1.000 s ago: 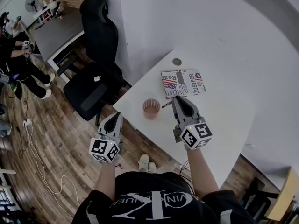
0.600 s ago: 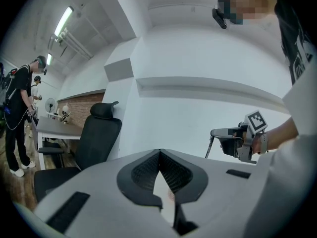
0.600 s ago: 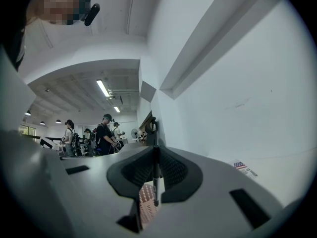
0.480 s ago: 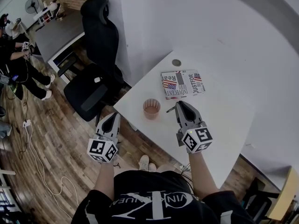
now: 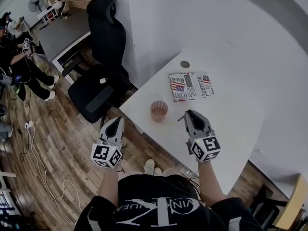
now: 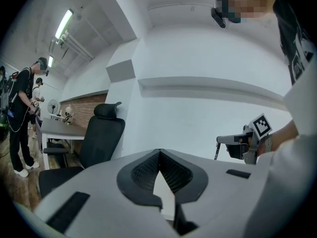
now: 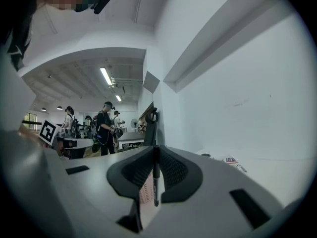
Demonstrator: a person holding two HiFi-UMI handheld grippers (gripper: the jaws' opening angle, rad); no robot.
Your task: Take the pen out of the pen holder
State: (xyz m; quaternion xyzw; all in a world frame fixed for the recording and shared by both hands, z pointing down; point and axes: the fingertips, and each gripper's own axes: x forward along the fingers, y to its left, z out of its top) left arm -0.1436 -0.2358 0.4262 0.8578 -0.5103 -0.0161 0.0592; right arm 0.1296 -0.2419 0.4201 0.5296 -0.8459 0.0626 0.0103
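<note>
Pen (image 7: 155, 182) out of the pen holder (image 5: 159, 110)!
The right tool (image 5: 188, 113) pinches it over the counter (image 5: 231, 124); left tool (image 5: 117, 121) closed, empty.

The person is wearing a black T-shirt (image 5: 159, 203) with white letters, and the grey left gripper (image 5: 117, 121) and right gripper (image 5: 188, 114) are carrying cubes (image 5: 107, 154) with black-and-white squares.

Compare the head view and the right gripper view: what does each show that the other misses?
Head view only: the pen holder in full, standing on the table apart from the right tongs. Right gripper view only: the pen clamped between those tongs' jaws. Both: the magazine, the black chair and the left tongs.
</note>
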